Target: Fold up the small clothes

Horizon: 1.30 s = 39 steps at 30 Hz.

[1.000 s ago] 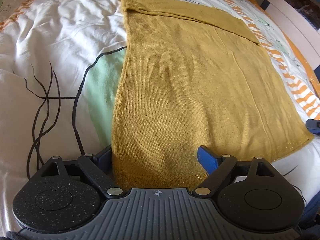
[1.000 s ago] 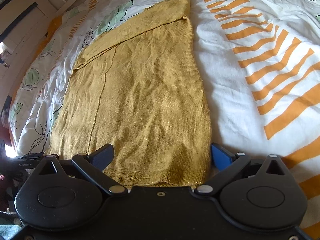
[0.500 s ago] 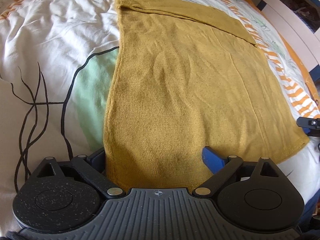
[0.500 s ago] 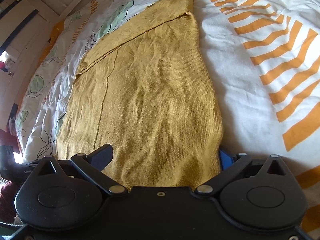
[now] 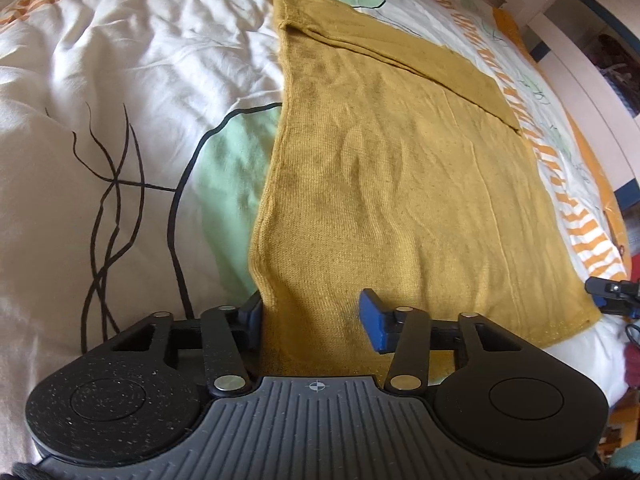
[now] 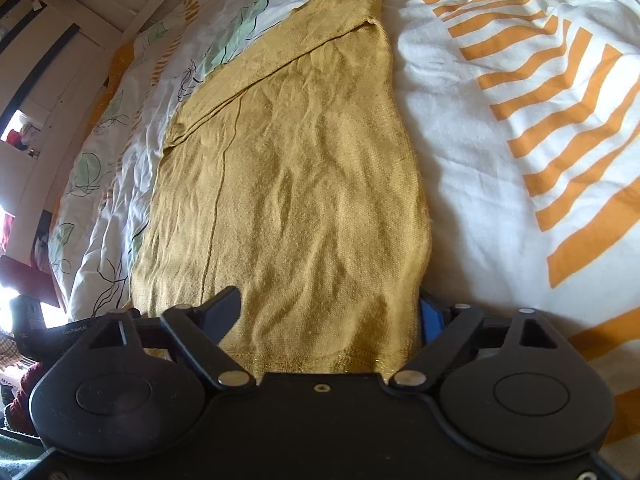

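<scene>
Both grippers closing on the near corners of the mustard knit garment (image 5: 384,184)

It lies flat on the patterned duvet (image 5: 120,80). A second ago both jaws stood wide; now the left gripper (image 5: 312,320) has narrowed to part-open astride its corner, the right gripper (image 6: 328,316) remains wider, fabric between each; neither clamped, so lifting likely follows.

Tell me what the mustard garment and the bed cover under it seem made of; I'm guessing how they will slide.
Mustard garment: looks like a fine knit, matte, with visible rib rows and soft wrinkles; perhaps cotton or a wool blend. Bed cover: looks like smooth woven cotton, matte and printed, puffing in soft creases as if padded. The fibre cannot be told for sure from the pictures.
</scene>
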Tool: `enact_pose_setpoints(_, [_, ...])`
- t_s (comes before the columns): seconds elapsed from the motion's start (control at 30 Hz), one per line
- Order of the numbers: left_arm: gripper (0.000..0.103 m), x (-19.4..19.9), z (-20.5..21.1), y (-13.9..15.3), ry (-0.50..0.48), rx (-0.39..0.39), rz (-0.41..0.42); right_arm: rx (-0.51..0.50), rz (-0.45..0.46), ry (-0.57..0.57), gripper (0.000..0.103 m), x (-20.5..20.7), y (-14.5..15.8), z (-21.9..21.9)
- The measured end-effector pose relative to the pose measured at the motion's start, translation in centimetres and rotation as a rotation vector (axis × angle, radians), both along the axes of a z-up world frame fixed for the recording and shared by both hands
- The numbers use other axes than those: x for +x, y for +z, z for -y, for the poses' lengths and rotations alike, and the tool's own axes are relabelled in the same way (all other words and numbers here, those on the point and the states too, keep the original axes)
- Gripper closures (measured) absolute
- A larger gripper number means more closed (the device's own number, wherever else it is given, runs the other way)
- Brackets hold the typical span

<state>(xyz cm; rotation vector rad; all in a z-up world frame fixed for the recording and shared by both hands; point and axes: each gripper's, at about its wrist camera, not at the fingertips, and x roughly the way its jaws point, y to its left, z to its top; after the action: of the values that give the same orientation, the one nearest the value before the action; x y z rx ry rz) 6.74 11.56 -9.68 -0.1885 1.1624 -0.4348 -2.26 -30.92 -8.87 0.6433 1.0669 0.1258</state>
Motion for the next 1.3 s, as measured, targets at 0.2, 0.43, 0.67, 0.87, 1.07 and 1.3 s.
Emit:
enact_pose_setpoints(0.2, [0.090, 0.2, -1.0, -0.3, 0.048, -0.047, -0.022, -0.053, -0.045, -0.033, 0.091, -0.4, -0.6, 1.0])
enact_pose_setpoints(0.43, [0.099, 0.1, -1.9, 1.2, 0.135, -0.135, 0.029, 0.020, 0.046, -0.061, 0.092, -1.0, 0.7, 1.4])
enact_pose_setpoints(0.67, [0.100, 2.3, -1.8, 5.9, 0.193, -0.237, 0.167, 0.134, 0.229, -0.140, 0.092, 1.1, 4.1, 3.5])
enact_pose_setpoints(0.87, [0.100, 7.2, -1.0, 8.8, 0.210, -0.293, 0.286, 0.185, 0.348, -0.192, 0.092, 5.6, 5.8, 5.6])
enact_pose_setpoints(1.07, [0.100, 12.9, 0.2, 10.0, 0.221, -0.305, 0.401, 0.161, 0.444, -0.238, 0.092, 11.7, 6.4, 7.7])
enact_pose_setpoints(1.3, [0.100, 19.8, 2.1, 7.9, 0.258, -0.309, 0.399, 0.112, 0.468, -0.279, 0.092, 18.9, 4.4, 9.1])
